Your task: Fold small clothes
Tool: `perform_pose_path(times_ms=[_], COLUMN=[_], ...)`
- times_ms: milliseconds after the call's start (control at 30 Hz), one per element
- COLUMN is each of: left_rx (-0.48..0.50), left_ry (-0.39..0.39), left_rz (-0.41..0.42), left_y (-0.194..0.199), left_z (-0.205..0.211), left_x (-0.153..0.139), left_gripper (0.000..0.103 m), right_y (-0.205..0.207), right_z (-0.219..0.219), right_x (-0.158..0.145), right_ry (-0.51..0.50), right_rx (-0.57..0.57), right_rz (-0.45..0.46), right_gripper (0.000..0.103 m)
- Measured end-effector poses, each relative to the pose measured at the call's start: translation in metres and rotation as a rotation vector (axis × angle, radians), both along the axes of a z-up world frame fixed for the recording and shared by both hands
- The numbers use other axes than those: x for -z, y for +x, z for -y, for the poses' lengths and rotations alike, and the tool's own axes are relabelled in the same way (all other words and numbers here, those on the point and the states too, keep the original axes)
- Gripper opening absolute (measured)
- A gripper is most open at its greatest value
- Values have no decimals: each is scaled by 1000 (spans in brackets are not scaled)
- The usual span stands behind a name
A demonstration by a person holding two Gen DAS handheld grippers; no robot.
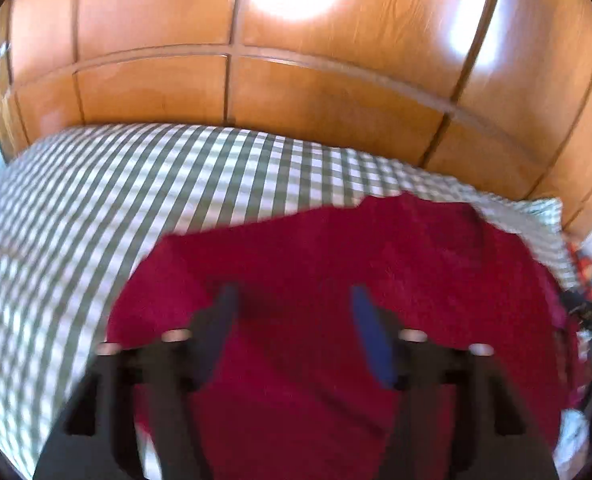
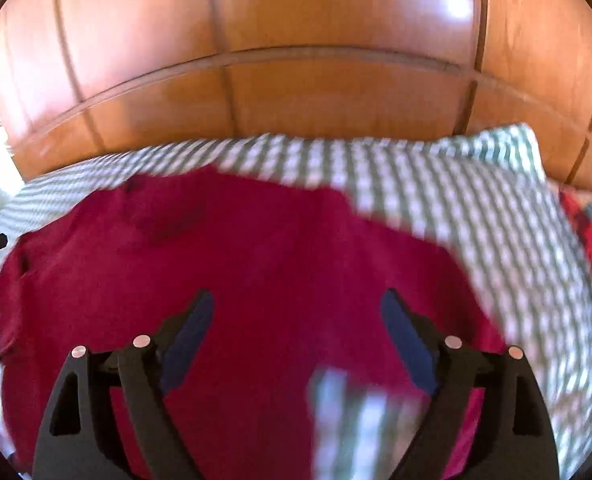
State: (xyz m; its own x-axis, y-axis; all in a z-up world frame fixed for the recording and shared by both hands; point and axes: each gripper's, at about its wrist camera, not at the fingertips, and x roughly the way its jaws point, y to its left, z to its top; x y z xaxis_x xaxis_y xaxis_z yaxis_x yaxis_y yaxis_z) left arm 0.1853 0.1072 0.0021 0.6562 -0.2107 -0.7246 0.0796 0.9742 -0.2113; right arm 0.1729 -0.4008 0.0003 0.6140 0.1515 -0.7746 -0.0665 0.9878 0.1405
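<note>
A dark red garment [image 1: 335, 264] lies spread on a green-and-white checked bedsheet [image 1: 96, 200]. My left gripper [image 1: 294, 300] hovers over the garment's left part, jaws wide apart and empty. In the right wrist view the same red garment [image 2: 236, 264] fills the middle, and my right gripper [image 2: 296, 308] is above it, jaws wide apart and empty. A gap in the cloth near the bottom shows checked sheet [image 2: 347, 408]. Both views are motion-blurred.
A glossy wooden wardrobe [image 1: 296, 80] stands right behind the bed. A colourful patterned cloth [image 2: 591, 232] lies at the right edge of the bed. The checked sheet is rumpled at the far right corner [image 2: 507, 152].
</note>
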Motion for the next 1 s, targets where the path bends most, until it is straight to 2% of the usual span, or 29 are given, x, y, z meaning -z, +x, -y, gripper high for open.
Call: perform_pose_path(times_ms=[67,167,267,300,333,367,433,500,600,667,700,733,800,833,867,900,1000], left_rx=[37,135,219,220,207,195,131,-19,-219,-370,-506,-576,-690,-724,-715,-670,-430], left_ry=[0,98,213,290,321,267,156,67,-81,-68,-23,-18,-64,-95,-141,-163,-208], left_rz=[5,-1,-59,-64,-72,-95,-76,-5,12,7,-28,-55,-74,-43,8,15,9], left_y=[-31,-68,-87,-87,-86,-82,-81,-78,-72,-72,-72,-74,-87,-99,-115,-122,-142], left_z=[1,19,44,50,52,47,26,-15,-89,-134,-164,-183,-214,-220,-222,-219,-182], left_x=[1,20,51,65,72,76,63,35,15,10,10,11,9,6,2,1,5], left_gripper=[68,68,68,61,46,18,5,5,5,6,11,19,64,72,72,72,72], right_y=[-29,-56,-79,-88,-94,-98,-109,-118,-125,-128,-130,-132,-136,-138,-140,-143,-153], right_z=[-16,-32,-50,-55,-59,-60,-61,-57,-49,-45,-43,-42,-39,-37,-35,-31,-17], right_x=[6,11,17,20,22,25,30,33,38,39,39,39,36,33,32,32,32], right_ry=[28,68,56,50,41,32,8,-4,2,0,6,9,3,-2,-3,-1,-7], right_rx=[-22,-41,-64,-71,-71,-67,-55,-41,-11,10,19,25,30,33,38,45,62], right_rz=[-13,-39,-63,-72,-76,-78,-84,-86,-109,-114,-117,-119,-113,-107,-107,-112,-139], right_gripper=[86,86,86,86,86,86,86,86,86,86,86,86,86,86,86,86,86])
